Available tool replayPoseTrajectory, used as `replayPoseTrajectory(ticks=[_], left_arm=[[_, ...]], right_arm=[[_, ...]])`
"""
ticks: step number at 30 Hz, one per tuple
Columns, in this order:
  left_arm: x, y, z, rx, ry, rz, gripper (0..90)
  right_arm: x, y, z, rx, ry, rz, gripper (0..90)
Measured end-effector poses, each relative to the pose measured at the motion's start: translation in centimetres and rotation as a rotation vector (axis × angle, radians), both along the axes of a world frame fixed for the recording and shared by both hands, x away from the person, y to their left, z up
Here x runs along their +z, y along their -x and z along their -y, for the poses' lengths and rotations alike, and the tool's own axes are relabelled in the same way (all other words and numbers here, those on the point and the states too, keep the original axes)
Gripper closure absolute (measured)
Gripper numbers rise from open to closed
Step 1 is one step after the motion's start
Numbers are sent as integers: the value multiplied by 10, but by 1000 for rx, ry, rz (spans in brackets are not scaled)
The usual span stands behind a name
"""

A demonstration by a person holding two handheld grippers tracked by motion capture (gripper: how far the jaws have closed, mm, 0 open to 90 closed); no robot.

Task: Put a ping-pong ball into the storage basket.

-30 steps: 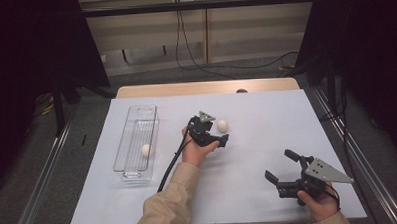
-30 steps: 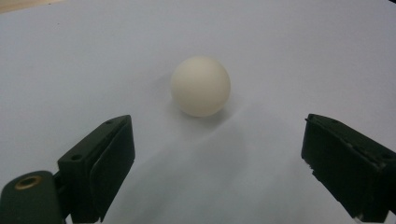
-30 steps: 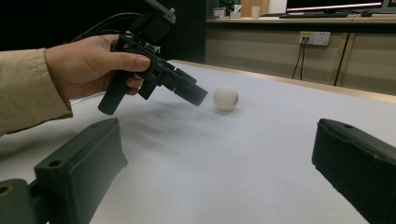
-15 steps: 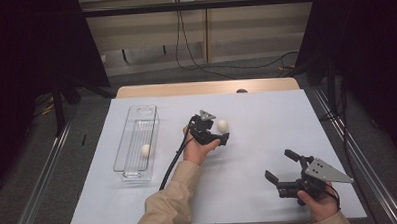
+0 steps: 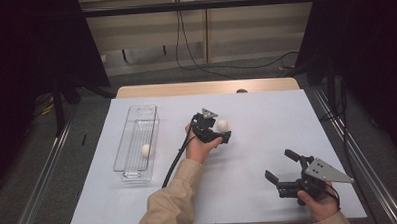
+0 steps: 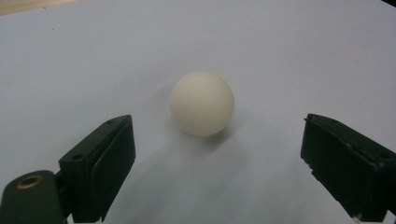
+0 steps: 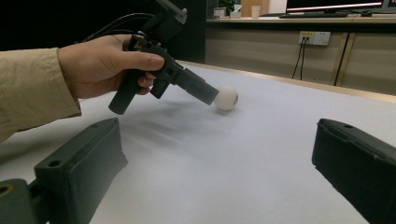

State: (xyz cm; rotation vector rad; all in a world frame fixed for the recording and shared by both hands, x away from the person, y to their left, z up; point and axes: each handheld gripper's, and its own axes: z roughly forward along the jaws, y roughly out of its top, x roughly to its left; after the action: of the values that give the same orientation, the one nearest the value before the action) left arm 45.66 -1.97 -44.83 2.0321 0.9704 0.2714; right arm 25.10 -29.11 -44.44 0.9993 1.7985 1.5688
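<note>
The left gripper [image 5: 220, 132] is held wide apart, its jaws set on either side of a white ball [image 6: 201, 103] without contact. The ball rests on the table [image 5: 266, 109], near its middle. The right gripper [image 5: 278, 165] is held wide and empty, well apart at the near right. A second ball [image 5: 146, 150] lies in the clear tray [image 5: 131, 172] at the left.

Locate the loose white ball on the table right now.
In the high view the ball lies mid-table on the white sheet, just ahead of the open left tool, right of the clear tray.
</note>
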Motion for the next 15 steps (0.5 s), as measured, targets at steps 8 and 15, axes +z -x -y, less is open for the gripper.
replayPoseTrajectory(ticks=[8,15], left_arm=[[0,-2,2,-3,-6,1,104],[-3,-5,3,4,-6,1,107]], right_arm=[[0,0,0,0,-1,1,14],[0,0,0,0,0,1,14]])
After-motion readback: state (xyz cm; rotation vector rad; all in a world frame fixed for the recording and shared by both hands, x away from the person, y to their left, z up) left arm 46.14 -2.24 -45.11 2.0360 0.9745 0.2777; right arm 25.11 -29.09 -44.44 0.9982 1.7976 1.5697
